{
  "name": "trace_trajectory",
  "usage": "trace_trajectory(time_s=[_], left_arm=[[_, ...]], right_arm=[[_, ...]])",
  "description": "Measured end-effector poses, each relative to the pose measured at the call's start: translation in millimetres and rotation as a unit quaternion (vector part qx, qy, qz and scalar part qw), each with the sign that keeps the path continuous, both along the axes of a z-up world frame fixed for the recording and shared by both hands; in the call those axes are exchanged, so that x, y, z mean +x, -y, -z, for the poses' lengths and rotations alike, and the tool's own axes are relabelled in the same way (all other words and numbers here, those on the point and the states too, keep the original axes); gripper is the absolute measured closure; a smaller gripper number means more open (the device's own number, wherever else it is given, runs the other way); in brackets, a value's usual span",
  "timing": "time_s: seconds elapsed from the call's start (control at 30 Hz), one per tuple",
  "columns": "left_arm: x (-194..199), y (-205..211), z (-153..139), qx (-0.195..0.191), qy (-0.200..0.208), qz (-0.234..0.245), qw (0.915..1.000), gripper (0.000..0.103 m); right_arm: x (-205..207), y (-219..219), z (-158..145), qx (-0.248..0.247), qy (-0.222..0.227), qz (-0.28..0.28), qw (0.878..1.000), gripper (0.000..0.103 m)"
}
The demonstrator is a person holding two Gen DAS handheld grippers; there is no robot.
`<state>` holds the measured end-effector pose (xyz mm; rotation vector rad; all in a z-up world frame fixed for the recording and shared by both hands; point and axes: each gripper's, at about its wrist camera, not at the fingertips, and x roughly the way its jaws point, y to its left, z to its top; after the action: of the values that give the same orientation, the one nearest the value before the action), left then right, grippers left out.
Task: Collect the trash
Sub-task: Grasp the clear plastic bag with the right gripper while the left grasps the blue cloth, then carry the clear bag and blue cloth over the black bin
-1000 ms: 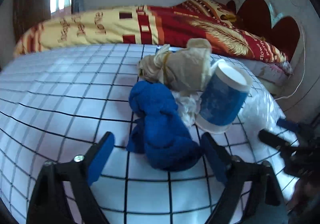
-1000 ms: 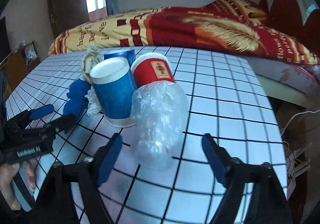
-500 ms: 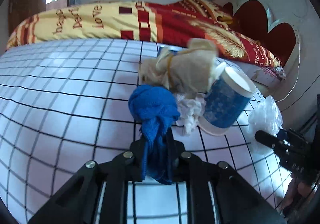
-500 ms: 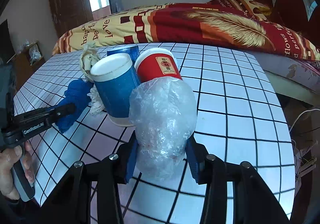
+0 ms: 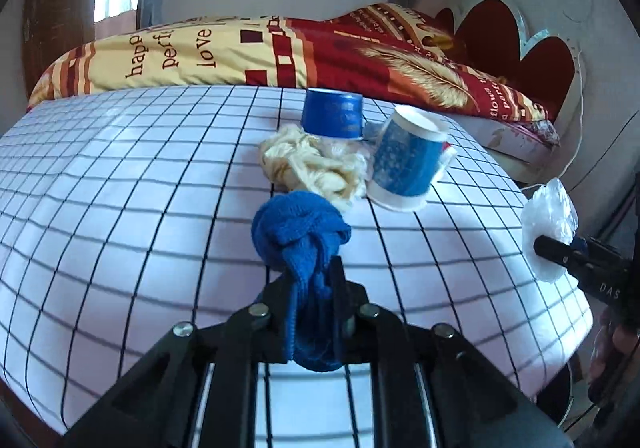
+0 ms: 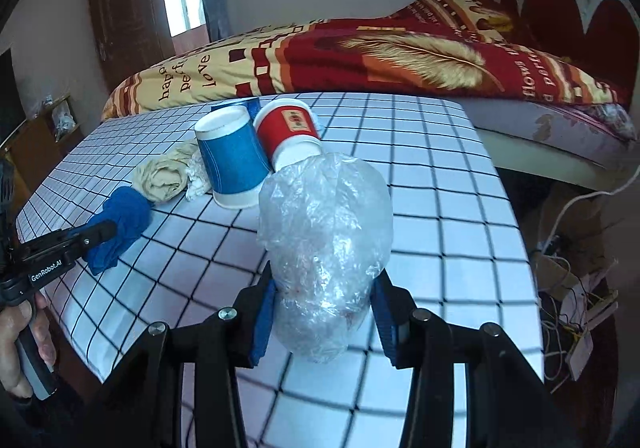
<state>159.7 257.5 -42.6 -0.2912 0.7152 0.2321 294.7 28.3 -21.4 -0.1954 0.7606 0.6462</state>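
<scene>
Blue knitted cloth [image 5: 301, 244], tied in a knot, is pinched between the narrow jaws of the left gripper [image 5: 314, 312] at the lower centre of the left wrist view; its knotted part stands above the fingers, and the tail hangs down between them. In the right wrist view the same cloth shows at the left edge of the frame. The right gripper [image 6: 324, 318] holds a crumpled clear plastic bag [image 6: 326, 248], its jaws closed on both sides of the bag's lower part, in the lower centre of that view.

Both grippers are over a white sheet with a black grid [image 5: 120, 208]. The sheet's near edge runs along the bottom of the left wrist view, and its right edge drops away at the right of the right wrist view, where a tangle of cables [image 6: 568, 288] lies lower down. The left and lower parts of the sheet are open.

In the middle of the frames the other trash lies in one group: a beige crumpled rag [image 5: 316, 164], a blue paper cup with white rim [image 5: 408, 160] tilted and touching the rag, a second dark blue cup [image 5: 333, 115] upside down behind them, and a red paper cup [image 6: 290, 130] leaning on the blue one. Behind the sheet, across the upper frame, lies a red and yellow blanket [image 5: 280, 48].
</scene>
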Motion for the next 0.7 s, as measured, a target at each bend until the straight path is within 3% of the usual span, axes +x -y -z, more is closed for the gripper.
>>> trace_trajectory(time_s=[0.37, 0.7], left_arm=[[-25.5, 63.6, -19.7, 0.019, 0.027, 0.058, 0.9977, 0.089], [-19.3, 146.7, -28.5, 0.025, 0.036, 0.151, 0.9876, 0.090]], right_arm=[[-48.2, 67.7, -13.5, 0.001, 0.014, 0.026, 1.000, 0.057], [-82.9, 150.5, -23.6, 0.004, 0.022, 0.072, 0.997, 0.057]])
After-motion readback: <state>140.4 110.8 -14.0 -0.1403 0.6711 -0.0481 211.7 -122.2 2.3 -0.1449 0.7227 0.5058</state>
